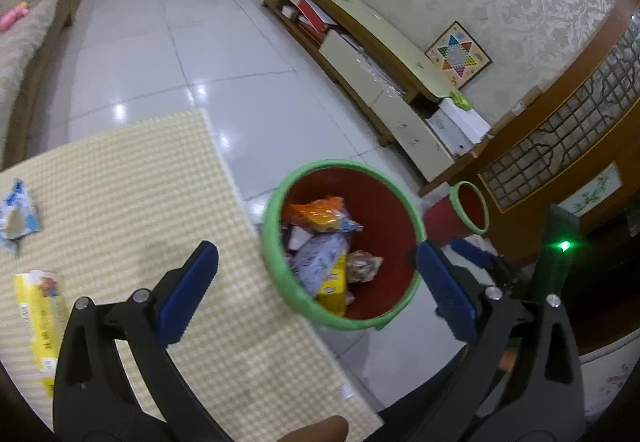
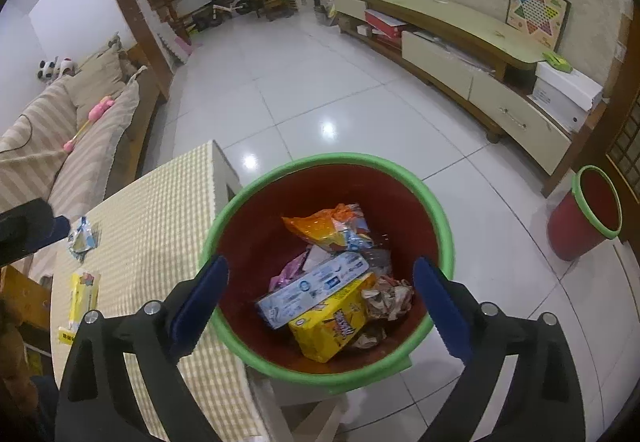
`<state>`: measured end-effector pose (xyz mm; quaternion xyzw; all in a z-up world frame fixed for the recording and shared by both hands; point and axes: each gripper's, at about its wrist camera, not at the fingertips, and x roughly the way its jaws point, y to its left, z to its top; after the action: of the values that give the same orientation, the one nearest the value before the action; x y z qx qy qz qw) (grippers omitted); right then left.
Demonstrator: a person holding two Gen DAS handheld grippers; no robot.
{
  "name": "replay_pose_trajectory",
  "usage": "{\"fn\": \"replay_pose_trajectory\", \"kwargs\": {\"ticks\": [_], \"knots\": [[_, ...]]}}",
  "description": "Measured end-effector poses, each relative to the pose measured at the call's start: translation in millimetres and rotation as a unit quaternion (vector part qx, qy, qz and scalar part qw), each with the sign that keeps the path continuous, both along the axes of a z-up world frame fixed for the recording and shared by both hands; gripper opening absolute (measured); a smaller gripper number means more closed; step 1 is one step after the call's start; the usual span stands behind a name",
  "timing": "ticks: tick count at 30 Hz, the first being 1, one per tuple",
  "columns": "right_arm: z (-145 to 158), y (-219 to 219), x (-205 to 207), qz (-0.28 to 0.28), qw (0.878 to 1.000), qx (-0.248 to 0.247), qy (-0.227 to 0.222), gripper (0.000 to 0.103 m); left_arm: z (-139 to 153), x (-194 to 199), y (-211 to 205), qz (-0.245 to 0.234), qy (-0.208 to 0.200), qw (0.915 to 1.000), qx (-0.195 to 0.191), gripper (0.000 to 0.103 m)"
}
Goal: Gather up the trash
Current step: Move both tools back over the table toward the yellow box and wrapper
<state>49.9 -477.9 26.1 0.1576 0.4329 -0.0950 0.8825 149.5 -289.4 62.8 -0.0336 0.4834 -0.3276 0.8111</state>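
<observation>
A red bin with a green rim (image 2: pixel 436 197) stands on the white tiled floor (image 2: pixel 304 101), close against the edge of the worktop (image 2: pixel 160 201), which is covered in a yellow checked cloth. Inside lie an orange wrapper (image 2: pixel 320 226), a pale blue carton (image 2: pixel 316 286), a yellow packet (image 2: pixel 332 326) and crumpled paper (image 2: pixel 388 298). The right gripper (image 2: pixel 320 302) hangs above the bin's mouth, jaws spread wide with nothing between them. The left gripper (image 1: pixel 316 282) is wide too and empty, one finger over the cloth, the other over the bin's near rim. On the worktop lie a blue-and-white wrapper (image 1: pixel 16 217) and a yellow box (image 1: pixel 38 322). A second red bin (image 2: pixel 584 213) stands near a wooden cabinet.
</observation>
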Motion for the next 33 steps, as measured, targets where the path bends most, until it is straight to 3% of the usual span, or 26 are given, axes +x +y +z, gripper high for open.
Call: {"fn": "replay_pose_trajectory", "kwargs": {"ticks": [11, 20, 24, 33], "knots": [[3.8, 70.8, 10.9, 0.063, 0.998, -0.012, 0.006, 0.091, -5.2, -17.6, 111.0, 0.074, -0.019, 0.9963, 0.037, 0.097], [4.5, 144.7, 20.0, 0.113, 0.993, -0.017, 0.007, 0.092, -11.9, -26.3, 202.5, 0.151, -0.023, 0.9866, 0.057, 0.097], [1.2, 174.3, 22.7, 0.138, 0.990, -0.025, 0.013, 0.092, -26.1, -28.2, 234.4, 0.173, -0.018, 0.9815, 0.081, 0.097], [-5.4, 210.8, 27.4, 0.170, 0.984, -0.038, 0.024, 0.092, -81.6, -25.3, 258.8, 0.176, 0.024, 0.9758, 0.128, 0.097]]}}
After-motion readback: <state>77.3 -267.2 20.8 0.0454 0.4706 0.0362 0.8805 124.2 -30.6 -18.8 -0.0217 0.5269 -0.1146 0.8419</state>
